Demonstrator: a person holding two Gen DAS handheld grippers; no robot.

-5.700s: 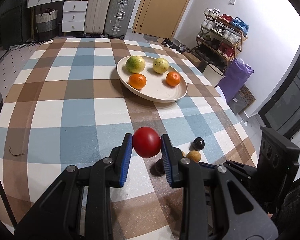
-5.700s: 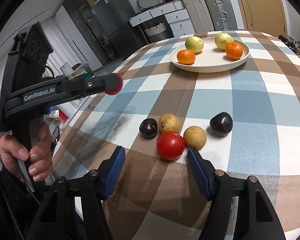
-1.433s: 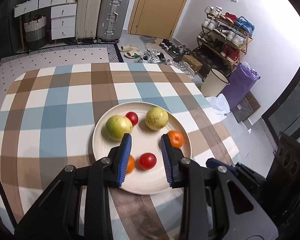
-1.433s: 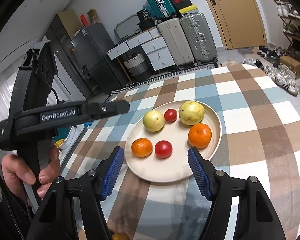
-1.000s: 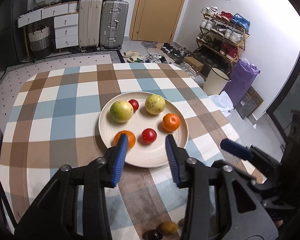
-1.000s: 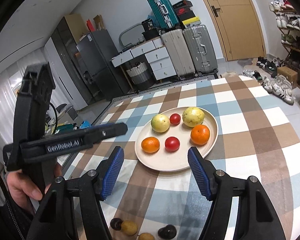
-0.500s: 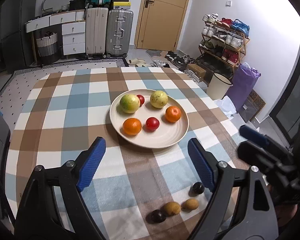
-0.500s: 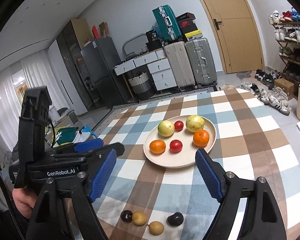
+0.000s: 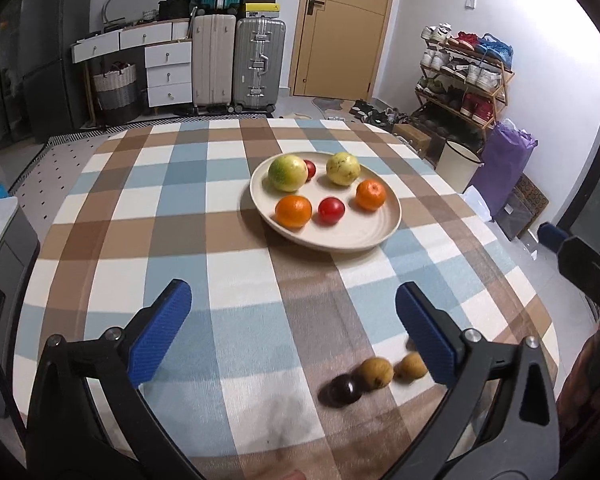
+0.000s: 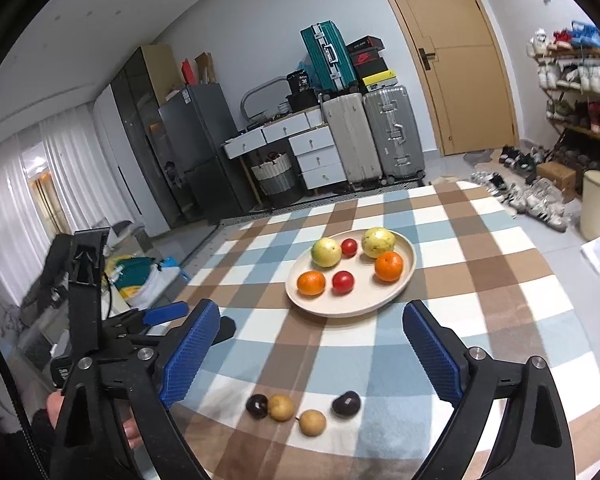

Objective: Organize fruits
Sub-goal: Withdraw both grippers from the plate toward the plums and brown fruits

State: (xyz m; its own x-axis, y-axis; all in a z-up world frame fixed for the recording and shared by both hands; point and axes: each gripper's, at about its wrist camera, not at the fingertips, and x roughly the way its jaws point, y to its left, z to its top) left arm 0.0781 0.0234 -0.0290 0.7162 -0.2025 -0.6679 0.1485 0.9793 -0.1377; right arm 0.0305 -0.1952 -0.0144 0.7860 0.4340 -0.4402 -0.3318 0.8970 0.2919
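Note:
A cream plate (image 9: pixel 356 236) (image 10: pixel 404 280) on the checked tablecloth holds two green-yellow guavas (image 9: pixel 287 173), two oranges (image 9: pixel 294 211) and two red tomatoes (image 9: pixel 331 210). Near the table's front edge lie two dark plums (image 10: pixel 345 404) (image 9: pixel 340 390) and two brown pears (image 10: pixel 312 422) (image 9: pixel 376 373). My left gripper (image 9: pixel 292 332) is open and empty, held above the near half of the table. My right gripper (image 10: pixel 312 352) is open and empty, above the small fruits. The left gripper also shows in the right wrist view (image 10: pixel 168 314).
The checked table (image 9: pixel 180 208) falls away at its rounded edges. Suitcases (image 9: pixel 236 64), drawers, a door and a shoe rack (image 9: pixel 464 80) stand behind. A white bin (image 9: pixel 456 160) and a purple bag stand on the floor to the right.
Both grippers have drawn back and up from the plate. Both tomatoes, gripped or near the jaws before, now lie on the plate. The left jaws have opened wide.

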